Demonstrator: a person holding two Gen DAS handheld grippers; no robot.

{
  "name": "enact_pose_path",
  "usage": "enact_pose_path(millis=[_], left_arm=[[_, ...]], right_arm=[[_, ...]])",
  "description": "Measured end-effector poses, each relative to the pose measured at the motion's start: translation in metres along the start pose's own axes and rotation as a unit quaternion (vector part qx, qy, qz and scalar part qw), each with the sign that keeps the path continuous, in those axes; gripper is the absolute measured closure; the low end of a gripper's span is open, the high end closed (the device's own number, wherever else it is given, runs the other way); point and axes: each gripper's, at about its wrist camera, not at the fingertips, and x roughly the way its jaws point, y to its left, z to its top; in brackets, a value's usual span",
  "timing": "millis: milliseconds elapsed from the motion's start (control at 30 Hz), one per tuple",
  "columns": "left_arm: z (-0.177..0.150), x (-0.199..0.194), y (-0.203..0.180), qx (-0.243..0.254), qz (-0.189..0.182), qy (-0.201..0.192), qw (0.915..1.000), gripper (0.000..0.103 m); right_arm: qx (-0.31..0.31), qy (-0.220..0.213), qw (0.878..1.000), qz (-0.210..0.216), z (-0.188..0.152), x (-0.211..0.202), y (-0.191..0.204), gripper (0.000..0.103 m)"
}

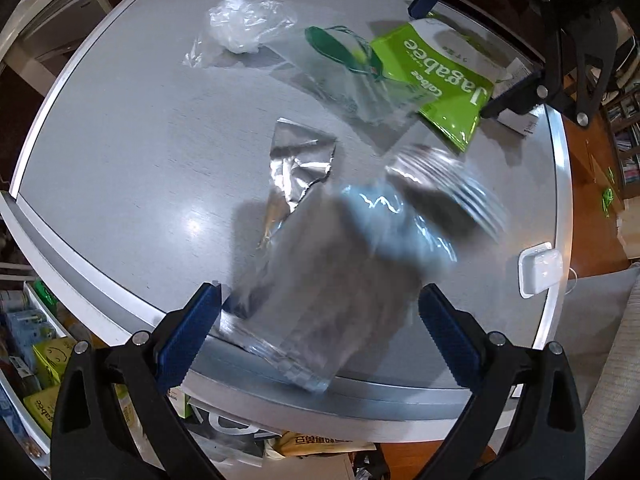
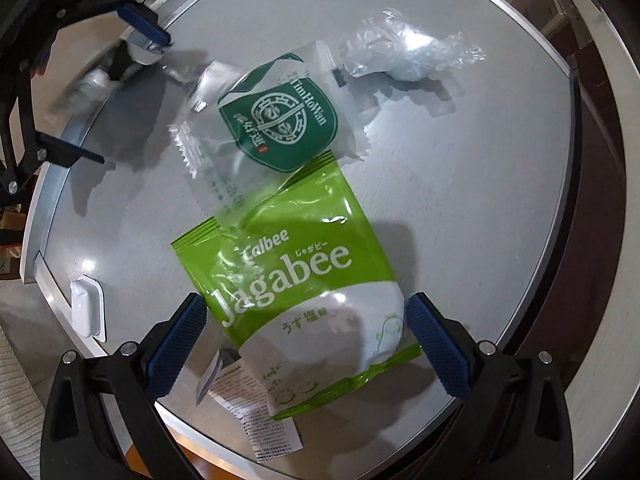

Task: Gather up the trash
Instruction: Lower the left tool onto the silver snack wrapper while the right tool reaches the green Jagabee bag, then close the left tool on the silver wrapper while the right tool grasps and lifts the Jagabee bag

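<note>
A torn silver foil wrapper (image 1: 304, 168) stretches from the table's middle to between the fingers of my left gripper (image 1: 318, 336), which is open. The wrapper's near part is blurred, and I cannot tell whether it rests on the table. A green Jagabee snack bag (image 2: 296, 280) lies flat between the wide-apart fingers of my right gripper (image 2: 308, 352), which touch nothing. Beyond the bag is a clear wrapper with a green logo (image 2: 276, 120), partly overlapping it. Crumpled clear plastic (image 2: 408, 52) sits at the far side. The left wrist view shows my right gripper (image 1: 472, 46) over the bag (image 1: 440, 76).
The grey table (image 1: 120, 140) has a raised pale rim. A small white box (image 1: 540, 268) sits at its edge, and a white printed paper (image 2: 256, 412) lies under the bag's near corner. Boxes and packets fill shelves below the table's near side (image 1: 44, 360).
</note>
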Motion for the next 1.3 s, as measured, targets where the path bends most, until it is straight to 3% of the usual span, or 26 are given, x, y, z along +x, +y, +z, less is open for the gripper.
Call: enact_pose_path(millis=[633, 733, 767, 833, 967, 1133, 1300], left_arm=[[0.037, 0.007, 0.023, -0.007, -0.007, -0.018, 0.9998, 0.003], [0.040, 0.005, 0.028, -0.012, -0.012, -0.020, 0.9996, 0.003], [0.043, 0.004, 0.030, -0.011, -0.012, -0.019, 0.9997, 0.003], [0.041, 0.004, 0.031, -0.008, -0.010, -0.018, 0.9998, 0.003], [0.046, 0.003, 0.032, -0.008, -0.014, -0.019, 0.9997, 0.003], [0.044, 0.004, 0.029, -0.002, 0.002, -0.021, 0.9998, 0.003], [0.029, 0.007, 0.018, 0.005, 0.035, -0.022, 0.9991, 0.003]], right_arm=[[-0.026, 0.034, 0.999, 0.011, 0.010, 0.021, 0.018, 0.004], [-0.016, 0.019, 0.999, 0.045, 0.010, 0.012, 0.020, 0.004], [-0.019, 0.021, 0.999, 0.045, 0.011, 0.012, 0.021, 0.004], [-0.047, 0.033, 0.998, 0.001, 0.013, 0.019, 0.028, 0.004], [-0.055, 0.051, 0.997, 0.005, 0.013, 0.031, 0.033, 0.004], [-0.062, 0.043, 0.997, -0.006, 0.012, 0.034, 0.038, 0.004], [-0.049, 0.029, 0.998, 0.002, 0.011, 0.027, 0.035, 0.015]])
